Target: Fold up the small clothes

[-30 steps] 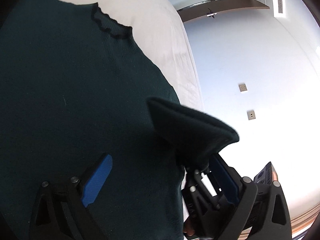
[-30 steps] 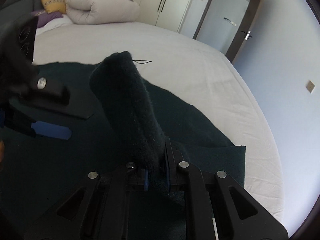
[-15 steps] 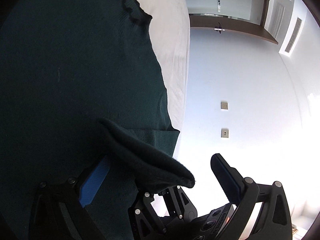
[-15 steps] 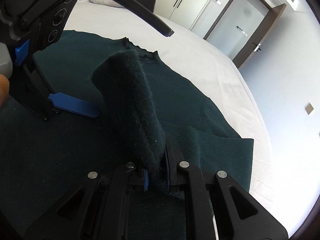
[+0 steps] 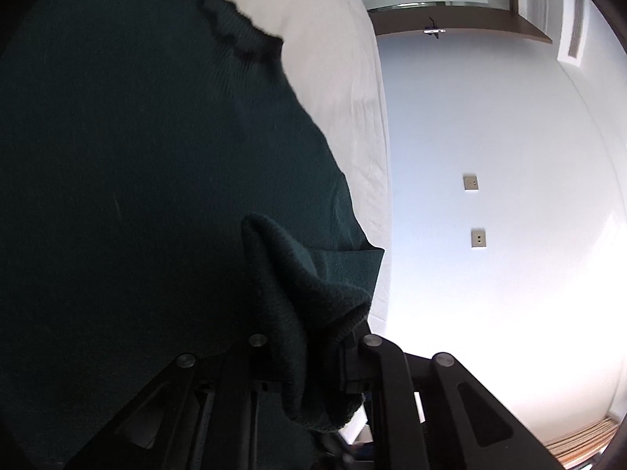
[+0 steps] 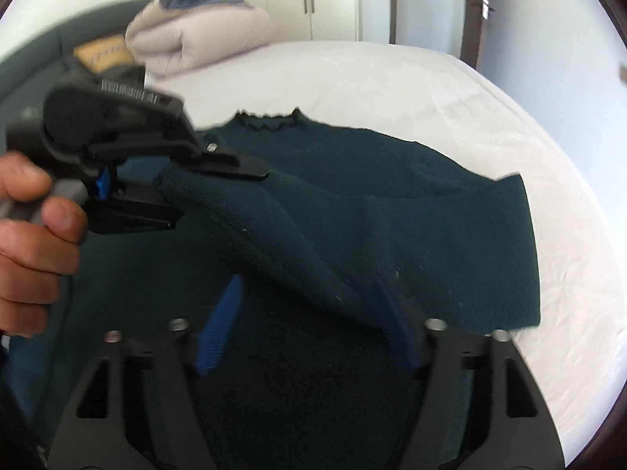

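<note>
L gripper (image 6: pixel 219 180) jaws closing on sweater (image 6: pixel 392 215) sleeve cuff; R gripper (image 6: pixel 309 313) jaws opening, sleeve draped between; bed (image 6: pixel 529 156) edge near on right.

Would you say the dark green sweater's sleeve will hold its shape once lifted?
Probably not: the sleeve sags between both tongs, so it seems floppy. Its fuzzy knit likely grips rather than slips. The sweater lies flat on the bed, suggesting it is light.

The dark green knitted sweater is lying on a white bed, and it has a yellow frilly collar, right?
Not quite. The dark green knitted sweater does lie on the white bed, but its frilly collar is dark green too, not yellow. The right wrist view shows it.
</note>
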Demonstrator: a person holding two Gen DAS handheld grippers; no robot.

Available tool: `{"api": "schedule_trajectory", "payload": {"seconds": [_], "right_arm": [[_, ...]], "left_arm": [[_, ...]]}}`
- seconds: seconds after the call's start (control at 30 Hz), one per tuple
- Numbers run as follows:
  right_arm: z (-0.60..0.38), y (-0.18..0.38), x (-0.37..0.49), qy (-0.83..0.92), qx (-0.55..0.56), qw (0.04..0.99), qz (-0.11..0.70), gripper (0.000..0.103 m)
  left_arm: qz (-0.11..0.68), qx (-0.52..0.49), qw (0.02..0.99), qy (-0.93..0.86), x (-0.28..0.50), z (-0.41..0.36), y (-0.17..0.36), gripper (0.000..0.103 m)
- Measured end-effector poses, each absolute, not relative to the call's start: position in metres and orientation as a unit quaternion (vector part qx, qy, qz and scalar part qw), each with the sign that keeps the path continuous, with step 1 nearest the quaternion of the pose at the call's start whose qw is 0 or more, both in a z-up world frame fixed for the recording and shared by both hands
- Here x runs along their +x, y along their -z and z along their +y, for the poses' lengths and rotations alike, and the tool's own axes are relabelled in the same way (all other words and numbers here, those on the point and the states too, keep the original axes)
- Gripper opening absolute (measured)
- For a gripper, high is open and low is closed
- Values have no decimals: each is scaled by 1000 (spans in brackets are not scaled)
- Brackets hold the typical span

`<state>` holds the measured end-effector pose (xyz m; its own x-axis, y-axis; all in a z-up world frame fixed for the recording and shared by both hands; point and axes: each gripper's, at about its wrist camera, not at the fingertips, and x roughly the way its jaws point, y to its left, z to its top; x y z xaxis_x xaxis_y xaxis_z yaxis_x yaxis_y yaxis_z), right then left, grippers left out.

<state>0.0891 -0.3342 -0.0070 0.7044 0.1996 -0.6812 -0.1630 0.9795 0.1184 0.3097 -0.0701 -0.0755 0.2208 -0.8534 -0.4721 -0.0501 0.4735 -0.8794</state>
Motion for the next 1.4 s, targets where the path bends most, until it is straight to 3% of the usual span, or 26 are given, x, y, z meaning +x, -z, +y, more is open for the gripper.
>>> {"api": "schedule_trajectory", "payload": {"seconds": [0.23, 0.4, 0.63, 1.1, 1.13, 1.3, 1.4], "right_arm": [[-449, 31, 86, -102, 390, 849, 342, 81], [-493, 57, 86, -72, 506, 799, 318, 81], [-498, 82, 79, -55, 537, 786, 303, 81], [-490, 54, 61, -74, 535, 781, 313, 81], [-488, 47, 65, -79, 526, 786, 314, 81], [-489, 22, 100, -113, 502, 793, 326, 81], [-485, 14, 131, -132, 483, 795, 341, 81]], "left_arm": [[498, -263, 786, 255, 322, -23, 22, 15], [491, -233, 811, 217, 338, 16, 29, 15], [511, -216, 809, 195, 342, 29, 66, 16], [515, -234, 806, 173, 345, 36, 86, 17], [515, -239, 805, 173, 345, 38, 86, 20], [502, -272, 800, 185, 344, 49, 87, 56], [495, -280, 800, 190, 345, 52, 85, 67]]}}
